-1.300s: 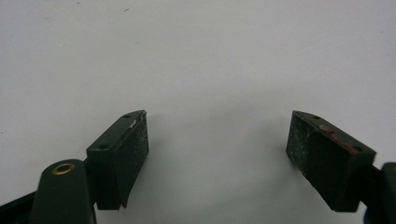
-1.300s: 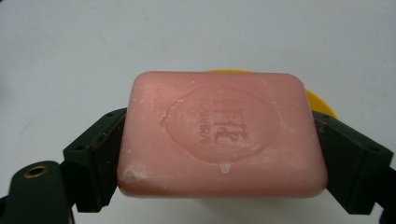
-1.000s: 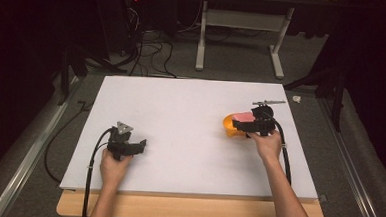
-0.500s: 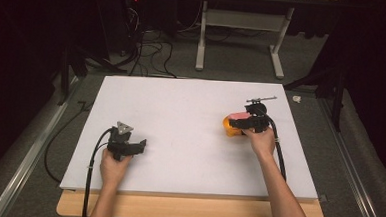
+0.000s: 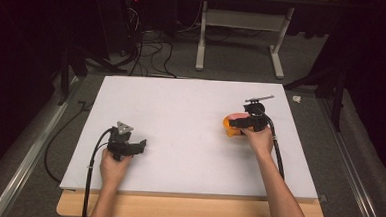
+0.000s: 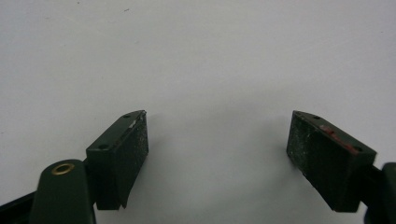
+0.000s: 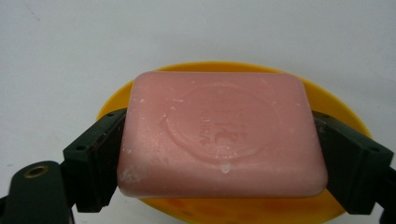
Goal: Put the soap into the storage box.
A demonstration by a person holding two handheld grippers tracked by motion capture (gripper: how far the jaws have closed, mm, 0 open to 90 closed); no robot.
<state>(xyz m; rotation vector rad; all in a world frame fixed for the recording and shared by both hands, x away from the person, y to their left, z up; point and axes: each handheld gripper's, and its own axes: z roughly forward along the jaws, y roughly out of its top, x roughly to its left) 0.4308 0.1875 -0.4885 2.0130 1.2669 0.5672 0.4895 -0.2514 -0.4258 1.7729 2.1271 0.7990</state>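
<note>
Currently right gripper (image 7: pixel 219 168) is clamped on the pink soap bar (image 7: pixel 219 133) over the yellow dish (image 7: pixel 343 116), release pending; left gripper (image 6: pixel 217 161) idle, jaws apart.

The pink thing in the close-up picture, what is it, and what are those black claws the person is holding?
A person sits at a white table, holding a hand tool with two black jaws in each hand. One picture looks down from above; the other two come from small cameras riding on the tools. The pink thing is a bar of soap, over a yellow dish. The right gripper has a jaw against each side of the soap, gripping it. The left gripper rests apart with its jaws open around nothing, just bare table.
</note>
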